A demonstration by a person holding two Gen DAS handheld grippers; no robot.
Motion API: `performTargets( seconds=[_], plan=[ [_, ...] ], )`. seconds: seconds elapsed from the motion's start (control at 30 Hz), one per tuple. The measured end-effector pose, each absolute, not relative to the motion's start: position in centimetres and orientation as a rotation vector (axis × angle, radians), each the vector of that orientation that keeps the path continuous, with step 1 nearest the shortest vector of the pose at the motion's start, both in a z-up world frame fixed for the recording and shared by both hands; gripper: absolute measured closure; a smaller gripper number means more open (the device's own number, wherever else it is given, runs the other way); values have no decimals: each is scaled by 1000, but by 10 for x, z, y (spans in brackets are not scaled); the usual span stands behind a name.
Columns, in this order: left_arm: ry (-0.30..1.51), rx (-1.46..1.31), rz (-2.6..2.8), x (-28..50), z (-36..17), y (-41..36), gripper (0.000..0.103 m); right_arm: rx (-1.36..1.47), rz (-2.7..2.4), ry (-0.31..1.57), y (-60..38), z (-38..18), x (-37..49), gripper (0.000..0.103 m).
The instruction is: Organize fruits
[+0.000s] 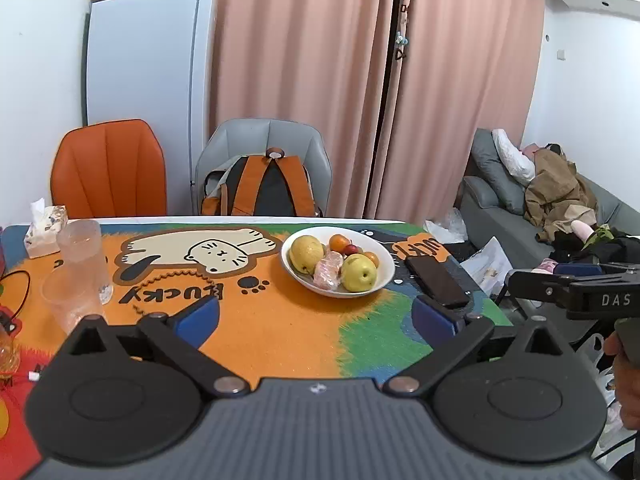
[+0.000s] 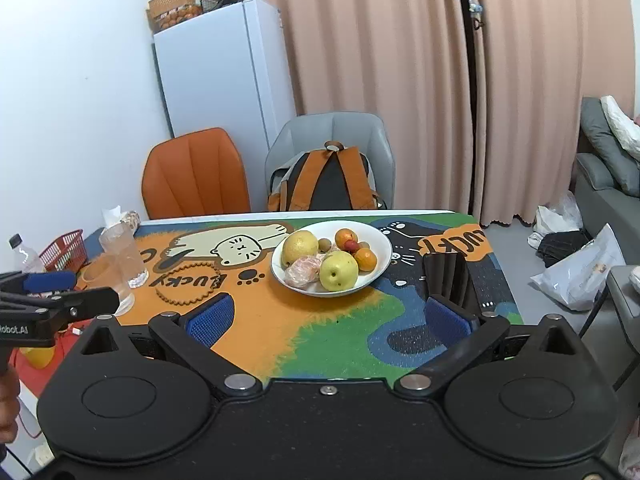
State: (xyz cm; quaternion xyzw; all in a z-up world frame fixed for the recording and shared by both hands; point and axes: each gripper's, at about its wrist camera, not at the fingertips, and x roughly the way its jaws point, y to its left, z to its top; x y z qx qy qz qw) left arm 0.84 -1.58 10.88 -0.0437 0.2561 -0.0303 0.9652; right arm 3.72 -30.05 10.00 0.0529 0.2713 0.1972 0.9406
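Hovering open, both tongs (image 1: 316, 316) (image 2: 332, 316) face bowl (image 1: 384, 256).

**Surfaces and finishes on and around the table**

The round white glazed bowl (image 2: 382, 258) looks glossy ceramic. The smooth-skinned yellow-green pear (image 2: 339, 270) has a soft sheen; the peeled orange segments wrapped in clear film (image 2: 303, 271) glisten. The colourful cartoon-cat table mat (image 1: 272, 328) looks matt and slightly fuzzy. The clear ribbed plastic cups (image 1: 82, 258) are translucent. The flat black phone (image 1: 437, 281) is glossy. The orange padded chair (image 1: 110, 168) looks like smooth leatherette. The pink pleated curtain (image 1: 320, 60) is matt cloth.
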Motion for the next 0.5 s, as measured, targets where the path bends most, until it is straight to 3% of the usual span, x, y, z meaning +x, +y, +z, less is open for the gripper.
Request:
performTargets(
  seconds=[0.5],
  plan=[
    [495, -141, -15, -37, 102, 3, 0, 117, 410, 518, -295, 96, -4, 0]
  ],
)
